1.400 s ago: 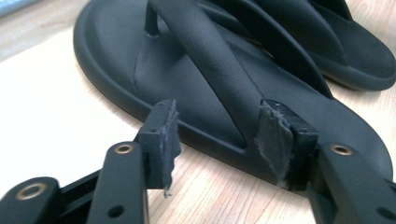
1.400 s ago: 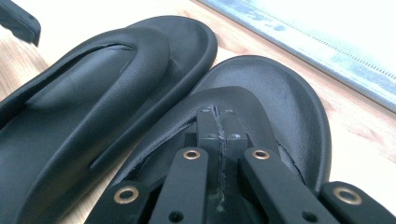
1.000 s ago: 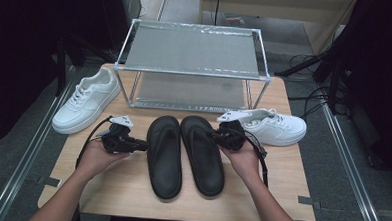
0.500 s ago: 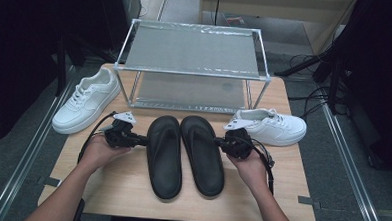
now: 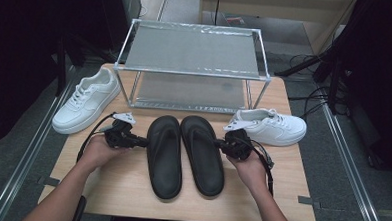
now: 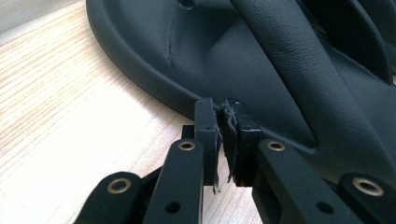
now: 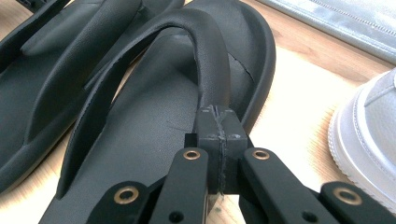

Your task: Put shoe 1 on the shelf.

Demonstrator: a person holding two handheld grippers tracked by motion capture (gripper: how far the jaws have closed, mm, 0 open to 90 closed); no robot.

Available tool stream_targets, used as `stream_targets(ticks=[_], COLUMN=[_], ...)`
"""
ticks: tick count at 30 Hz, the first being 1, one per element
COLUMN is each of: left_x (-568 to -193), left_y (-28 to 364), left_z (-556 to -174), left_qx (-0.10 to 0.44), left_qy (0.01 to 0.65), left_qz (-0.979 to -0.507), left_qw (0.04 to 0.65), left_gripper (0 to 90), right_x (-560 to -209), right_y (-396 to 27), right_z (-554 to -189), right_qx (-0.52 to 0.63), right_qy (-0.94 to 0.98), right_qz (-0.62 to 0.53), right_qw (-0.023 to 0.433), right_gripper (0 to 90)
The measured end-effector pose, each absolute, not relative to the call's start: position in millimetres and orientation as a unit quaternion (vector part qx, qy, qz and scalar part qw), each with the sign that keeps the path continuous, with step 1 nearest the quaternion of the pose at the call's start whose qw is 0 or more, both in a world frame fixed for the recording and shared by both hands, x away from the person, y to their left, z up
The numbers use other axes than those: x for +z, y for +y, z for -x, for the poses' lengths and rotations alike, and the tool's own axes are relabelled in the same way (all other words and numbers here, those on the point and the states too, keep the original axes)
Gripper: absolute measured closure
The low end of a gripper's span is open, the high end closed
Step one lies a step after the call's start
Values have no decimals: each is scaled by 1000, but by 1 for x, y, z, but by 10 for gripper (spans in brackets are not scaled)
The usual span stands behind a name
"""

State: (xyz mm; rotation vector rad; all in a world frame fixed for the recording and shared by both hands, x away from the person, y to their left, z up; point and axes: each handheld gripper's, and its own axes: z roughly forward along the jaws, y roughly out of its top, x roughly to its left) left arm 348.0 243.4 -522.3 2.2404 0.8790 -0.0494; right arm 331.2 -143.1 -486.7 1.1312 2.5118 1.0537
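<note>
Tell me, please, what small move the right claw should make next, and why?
Probably open the right claw and ease it around the strap of the right sandal: its jaws are shut, tips just meeting the strap, seemingly gripping nothing, and the sandal lies flat on the table.

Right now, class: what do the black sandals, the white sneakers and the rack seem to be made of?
Black sandals: probably moulded foam or rubber, matte; the strap has a leather-like grain.
White sneakers: smooth leather or imitation, stitched panels and laces.
Rack: shiny metal tube frame with dull grey shelf sheets, perhaps mesh.
</note>
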Motion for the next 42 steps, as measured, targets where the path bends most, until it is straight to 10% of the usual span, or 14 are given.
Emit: stream_targets(ticks=[42], left_x=[-498], left_y=[233], left_z=[-333], left_qx=[0], left_qy=[295], left_qz=[-869], left_qw=[398], left_gripper=[805], right_x=[-479], right_y=[-153], right_z=[-336], right_qx=[408], right_qy=[811], right_qz=[-407], right_qw=[103], right_gripper=[801])
